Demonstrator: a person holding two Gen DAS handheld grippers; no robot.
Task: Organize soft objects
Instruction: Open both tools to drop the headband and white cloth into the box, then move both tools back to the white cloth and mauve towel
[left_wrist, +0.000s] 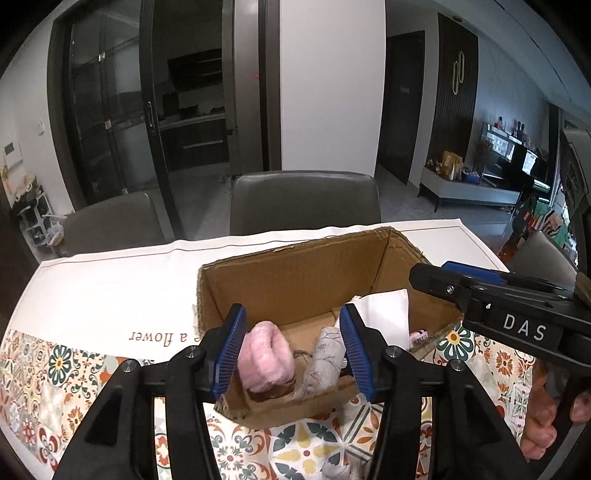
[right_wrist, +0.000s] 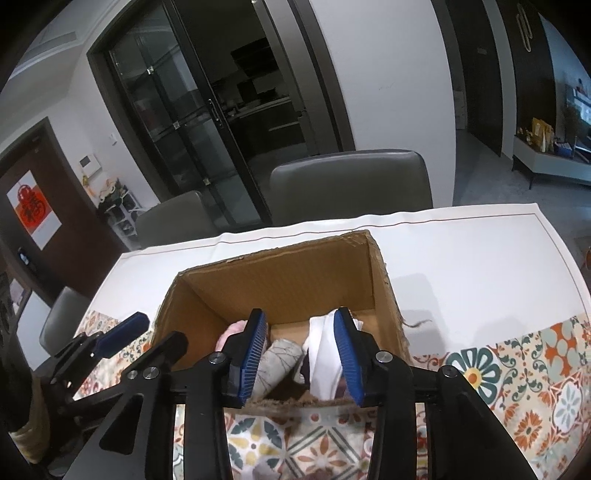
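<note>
Both the left gripper (left_wrist: 293, 345) and right gripper (right_wrist: 301, 350) hang released, ribbed blue fingers (left_wrist: 231, 349) apart, over a corrugated cardboard box (left_wrist: 295, 273) holding a fluffy pink roll (left_wrist: 264, 360), a grey printed roll (left_wrist: 325, 360) and smooth white cloth (right_wrist: 327, 360).

The left gripper (left_wrist: 295, 347) filled the lower centre of its own view, blue pads parted with nothing pressed between them. The right gripper (right_wrist: 300, 350) likewise stood parted at lower centre. A hand (left_wrist: 543, 413) gripped its handle at lower right.

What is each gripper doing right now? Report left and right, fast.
Left gripper: open, holding nothing, above the pink fluffy roll in the cardboard box.
Right gripper: open, holding nothing, above the white cloth.
</note>
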